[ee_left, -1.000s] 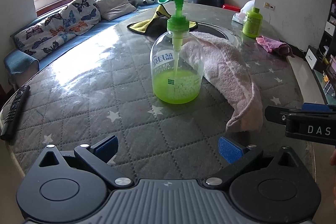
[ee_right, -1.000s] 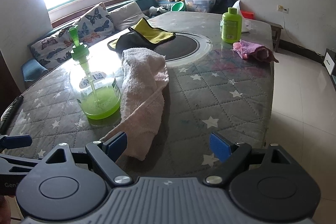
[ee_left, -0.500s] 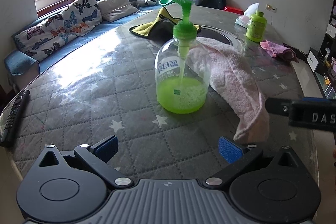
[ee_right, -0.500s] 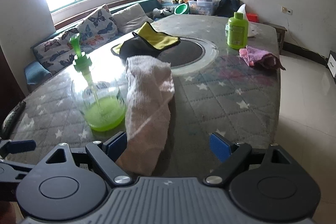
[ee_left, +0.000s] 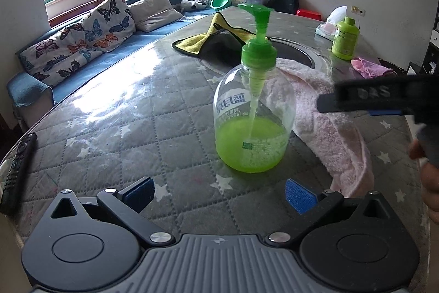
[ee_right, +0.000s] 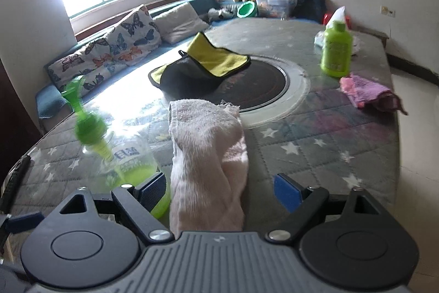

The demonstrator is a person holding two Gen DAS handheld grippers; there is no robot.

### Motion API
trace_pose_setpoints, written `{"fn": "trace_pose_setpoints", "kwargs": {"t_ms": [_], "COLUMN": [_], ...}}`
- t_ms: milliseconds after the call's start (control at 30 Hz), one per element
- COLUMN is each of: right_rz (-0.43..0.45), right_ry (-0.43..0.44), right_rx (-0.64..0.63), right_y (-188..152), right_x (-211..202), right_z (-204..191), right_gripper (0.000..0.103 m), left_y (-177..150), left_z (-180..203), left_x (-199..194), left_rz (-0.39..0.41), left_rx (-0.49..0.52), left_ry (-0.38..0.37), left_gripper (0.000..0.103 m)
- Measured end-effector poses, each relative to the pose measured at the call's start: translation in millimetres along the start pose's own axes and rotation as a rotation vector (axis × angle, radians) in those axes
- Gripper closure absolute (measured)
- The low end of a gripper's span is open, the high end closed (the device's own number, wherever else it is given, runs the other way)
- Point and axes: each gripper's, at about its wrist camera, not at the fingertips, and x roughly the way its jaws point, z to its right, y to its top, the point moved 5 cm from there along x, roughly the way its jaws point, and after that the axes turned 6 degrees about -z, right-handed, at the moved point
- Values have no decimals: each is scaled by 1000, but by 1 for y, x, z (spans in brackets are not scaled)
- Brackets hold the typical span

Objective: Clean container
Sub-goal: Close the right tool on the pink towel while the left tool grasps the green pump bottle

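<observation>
Pump bottle [ee_left: 253, 111] with green soap in the bottom stands upright on the quilted table [ee_left: 115, 133], and the pale pink towel [ee_right: 207, 155] lies just beside it, touching its far side. My left gripper [ee_left: 218, 192] sits right in front of the bottle, claws apart, holding nothing. The right gripper [ee_right: 219, 190] straddles the towel's near end, also spread wide. Looks to me like the reaching stage: next I'd pinch the towel and steady the bottle without tipping it.
</observation>
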Motion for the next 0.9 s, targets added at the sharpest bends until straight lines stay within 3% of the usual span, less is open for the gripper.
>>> {"fn": "trace_pose_setpoints", "kwargs": {"t_ms": [300,533,900], "right_rz": [-73,-133,-118], "right_ry": [50,96,100], "right_rx": [60,112,119], "right_y": [17,13,8], "right_x": [49,72,61], "right_z": [3,14,23], "right_gripper": [20,33,60], "left_y": [7,12,29], "left_z": [-5,-3,1], "left_x": [14,20,21], "left_rz": [-8,0,62], "left_rx": [4,16,49], "left_ry": [-1,-9,-40], "left_gripper": [0,0,0]}}
